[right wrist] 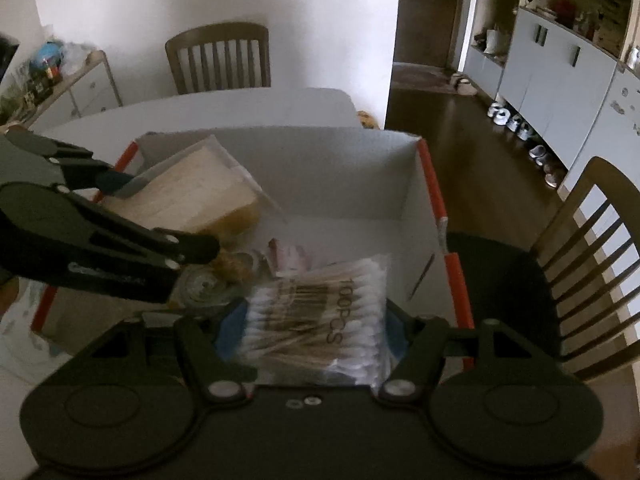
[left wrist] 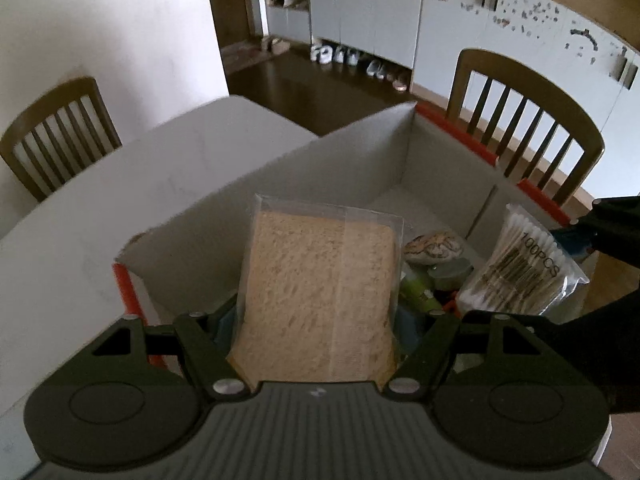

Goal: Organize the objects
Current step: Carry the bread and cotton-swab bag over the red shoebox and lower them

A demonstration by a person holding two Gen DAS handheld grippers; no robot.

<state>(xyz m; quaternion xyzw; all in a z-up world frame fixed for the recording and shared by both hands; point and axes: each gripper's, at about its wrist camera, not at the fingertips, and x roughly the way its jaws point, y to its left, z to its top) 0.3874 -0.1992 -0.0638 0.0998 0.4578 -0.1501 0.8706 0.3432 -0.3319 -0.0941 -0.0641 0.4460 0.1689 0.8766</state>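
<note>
Bread [left wrist: 320, 300]: a slice in a clear bag, which we see clamped between the fingers of the left gripper [left wrist: 318, 320]; it is held above the near-left part of the box [left wrist: 360, 152], tilted, its top leaning away from the camera.
Left gripper: closed on the bread bag from both sides; in the right wrist view it [right wrist: 132, 200] comes in from the left over the box's left wall.
Swabs [right wrist: 320, 316]: a clear bag of cotton swabs printed "100PCS", which we see pinched in the right gripper [right wrist: 316, 332] above the near end of the box.
Right gripper: gripping the swab bag; in the left wrist view only part of it [left wrist: 600, 228] shows at the right edge, beside the swabs [left wrist: 520, 268].
Box: white cardboard with orange edges, open on top, standing on the white table [left wrist: 140, 184]; its far half shows bare floor.
Box contents: a brown patterned bun-like item [left wrist: 434, 246], a green item [left wrist: 416, 288] and other small things we cannot identify, piled at the near end under the two bags.
Chairs: one wooden chair [left wrist: 532, 128] just beyond the box's right side, another [left wrist: 56, 132] at the table's far left.
</note>
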